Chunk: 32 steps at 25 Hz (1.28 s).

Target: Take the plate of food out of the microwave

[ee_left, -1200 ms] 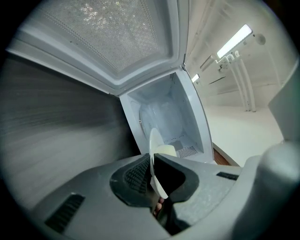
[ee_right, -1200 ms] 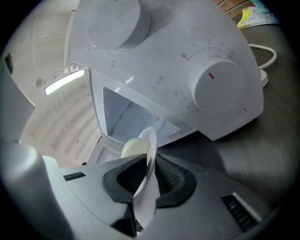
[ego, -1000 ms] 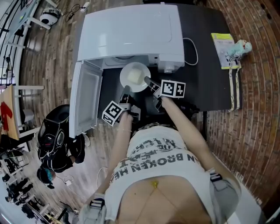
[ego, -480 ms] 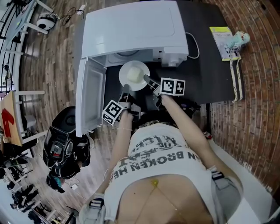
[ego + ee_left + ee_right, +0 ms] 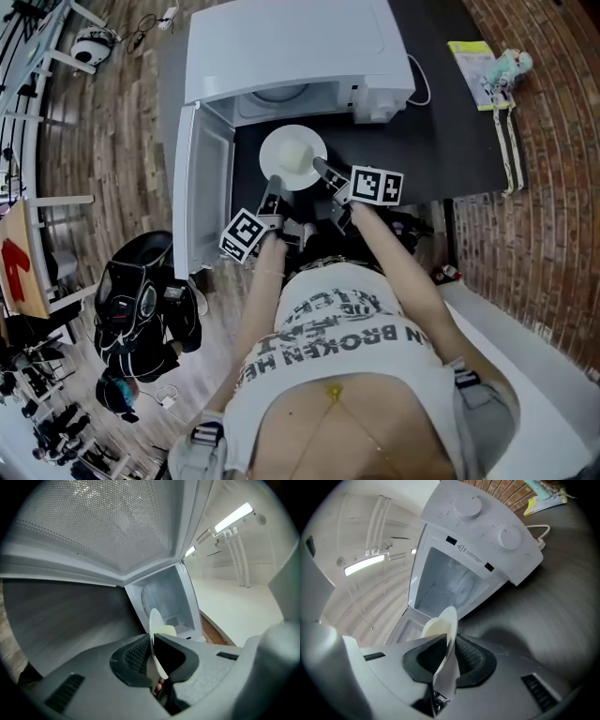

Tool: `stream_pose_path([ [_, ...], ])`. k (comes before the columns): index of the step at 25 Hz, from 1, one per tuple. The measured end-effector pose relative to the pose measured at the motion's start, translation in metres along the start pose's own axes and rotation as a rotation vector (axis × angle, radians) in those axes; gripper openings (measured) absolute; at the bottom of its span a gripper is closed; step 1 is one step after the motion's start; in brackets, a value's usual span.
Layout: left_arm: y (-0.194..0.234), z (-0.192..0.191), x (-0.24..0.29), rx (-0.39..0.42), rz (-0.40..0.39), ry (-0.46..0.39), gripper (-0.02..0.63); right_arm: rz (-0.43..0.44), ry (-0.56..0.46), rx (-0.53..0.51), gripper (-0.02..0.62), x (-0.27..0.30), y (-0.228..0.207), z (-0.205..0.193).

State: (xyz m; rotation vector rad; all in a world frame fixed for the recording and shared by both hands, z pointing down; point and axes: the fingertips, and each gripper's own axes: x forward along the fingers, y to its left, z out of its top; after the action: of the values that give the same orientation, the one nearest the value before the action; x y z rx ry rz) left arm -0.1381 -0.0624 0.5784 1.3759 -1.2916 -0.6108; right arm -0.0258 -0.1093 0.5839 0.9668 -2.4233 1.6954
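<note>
A white plate (image 5: 302,169) with pale yellow food (image 5: 292,153) hangs just in front of the open white microwave (image 5: 291,47), over the dark table (image 5: 441,141). My left gripper (image 5: 275,182) is shut on the plate's near-left rim and my right gripper (image 5: 322,169) on its near-right rim. In the left gripper view the plate (image 5: 153,623) stands edge-on between the jaws of the left gripper (image 5: 152,654), with the food (image 5: 165,631) behind. The right gripper view shows the plate (image 5: 449,627) pinched in the right gripper (image 5: 445,663), with the food (image 5: 432,628) to the left of the rim.
The microwave door (image 5: 208,187) hangs open to the left, past the table's edge. A white cable (image 5: 423,82), a booklet (image 5: 466,58) and a small toy (image 5: 511,66) lie at the table's far right. A black backpack (image 5: 141,300) sits on the wooden floor at left.
The plate, held by both grippers, has come farther out of the microwave's opening toward the person. Both grips look unchanged.
</note>
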Motion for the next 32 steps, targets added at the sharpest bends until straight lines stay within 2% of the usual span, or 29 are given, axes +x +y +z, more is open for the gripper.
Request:
stream_pose_path([
  [13,0.009,-0.017,-0.042,0.02,-0.035,0.099,0.028,-0.051,-0.087,0.025,0.054,-0.031,0.011,-0.048],
  [24,0.016,-0.027,-0.077,0.033,-0.045,0.107,0.028,-0.047,-0.113,0.041,0.052,-0.047,0.02,-0.082],
  [32,0.011,-0.04,-0.075,0.053,-0.045,0.103,0.028,-0.03,-0.115,0.049,0.052,-0.058,0.012,-0.08],
])
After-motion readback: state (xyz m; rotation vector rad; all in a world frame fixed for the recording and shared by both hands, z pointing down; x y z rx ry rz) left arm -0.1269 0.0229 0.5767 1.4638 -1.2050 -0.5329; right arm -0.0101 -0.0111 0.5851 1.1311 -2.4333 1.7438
